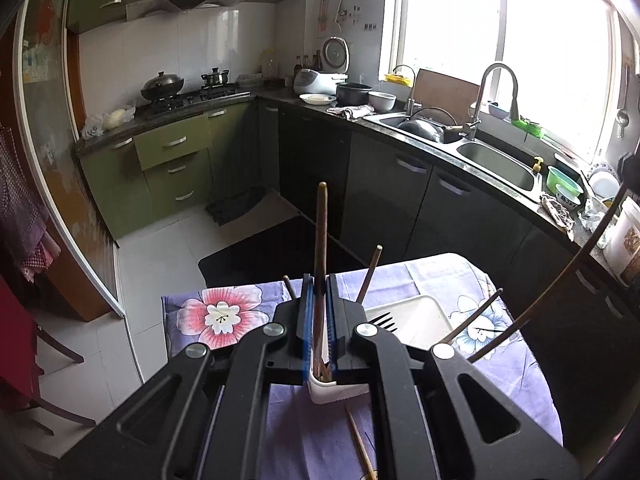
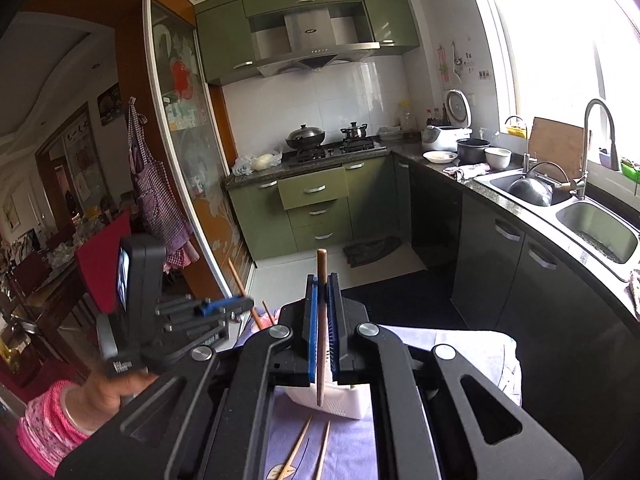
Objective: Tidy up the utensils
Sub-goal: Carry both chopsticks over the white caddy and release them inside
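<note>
- The left hand-held gripper (image 1: 319, 312), black with blue pads, fills the bottom of its own view; its jaws are clenched on a dark brown wooden chopstick (image 1: 321, 240) that stands almost upright between the pads.
- That chopstick's lower end drops into a white plastic utensil holder (image 1: 336, 394) directly below the jaws, on the cloth.
- The right hand-held gripper (image 2: 322, 320), of the same build, grips a second brown wooden chopstick (image 2: 321, 328) held upright, its lower tip hanging in front of the white perforated holder (image 2: 340, 406).
- In the right view the left hand-held gripper (image 2: 224, 308) shows from the side, carried by a hand (image 2: 108, 394) with a pink patterned sleeve.
- Two pale bamboo chopsticks (image 2: 298, 454) lie loose on the cloth nearest the camera.
- More dark sticks (image 1: 370, 274) lean up near a white rectangular tray (image 1: 416, 320) holding a black fork (image 1: 384, 324).
- The counter wears a lilac floral tablecloth (image 1: 224, 316).
- Beyond lies a kitchen: green cabinets (image 2: 312, 188), a gas stove with a wok (image 2: 306, 136), a steel double sink (image 1: 496, 164) under a bright window.
</note>
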Tool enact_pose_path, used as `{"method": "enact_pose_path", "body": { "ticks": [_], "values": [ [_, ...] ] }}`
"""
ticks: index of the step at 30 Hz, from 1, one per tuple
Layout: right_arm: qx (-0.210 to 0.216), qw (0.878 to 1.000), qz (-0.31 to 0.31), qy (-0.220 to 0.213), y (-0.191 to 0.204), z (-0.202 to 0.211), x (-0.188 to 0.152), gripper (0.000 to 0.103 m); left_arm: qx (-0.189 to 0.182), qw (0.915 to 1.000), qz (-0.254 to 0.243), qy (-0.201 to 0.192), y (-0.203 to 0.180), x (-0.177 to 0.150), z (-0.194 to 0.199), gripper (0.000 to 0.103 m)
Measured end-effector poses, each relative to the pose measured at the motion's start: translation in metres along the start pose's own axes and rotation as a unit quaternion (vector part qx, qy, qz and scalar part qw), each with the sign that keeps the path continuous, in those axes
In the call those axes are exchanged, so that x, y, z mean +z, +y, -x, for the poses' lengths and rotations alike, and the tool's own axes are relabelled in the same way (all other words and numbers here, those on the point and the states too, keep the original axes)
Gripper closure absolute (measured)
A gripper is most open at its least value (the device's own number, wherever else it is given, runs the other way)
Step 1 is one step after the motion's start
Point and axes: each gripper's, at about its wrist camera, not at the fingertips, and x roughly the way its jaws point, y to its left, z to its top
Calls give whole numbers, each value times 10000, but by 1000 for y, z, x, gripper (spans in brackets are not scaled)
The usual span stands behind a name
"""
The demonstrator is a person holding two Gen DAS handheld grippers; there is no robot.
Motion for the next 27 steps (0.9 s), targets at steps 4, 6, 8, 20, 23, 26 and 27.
{"method": "enact_pose_path", "body": {
  "ticks": [4,6,8,20,23,26,27],
  "values": [
    [-65,9999,-86,-76,-4,-9,9,98,-35,10000,-17,59,1,-9,-3,79],
    [-123,9998,-102,-93,-5,-17,14,97,-72,10000,-29,22,2,-11,1,72],
    [-200,9997,-119,-92,-6,-25,18,97,-101,9999,-36,-34,3,-12,8,67],
    [-436,9977,80,511,3,-85,-3,97,-299,9994,-116,99,2,-31,27,60],
    [-430,9969,122,653,3,-96,-13,97,-341,9992,-116,197,1,-38,27,60],
    [-412,9966,115,700,2,-99,-21,97,-348,9989,-119,290,1,-44,25,57],
    [-391,9967,106,698,2,-98,-23,97,-361,9987,-111,339,0,-47,24,55]
  ]
}}
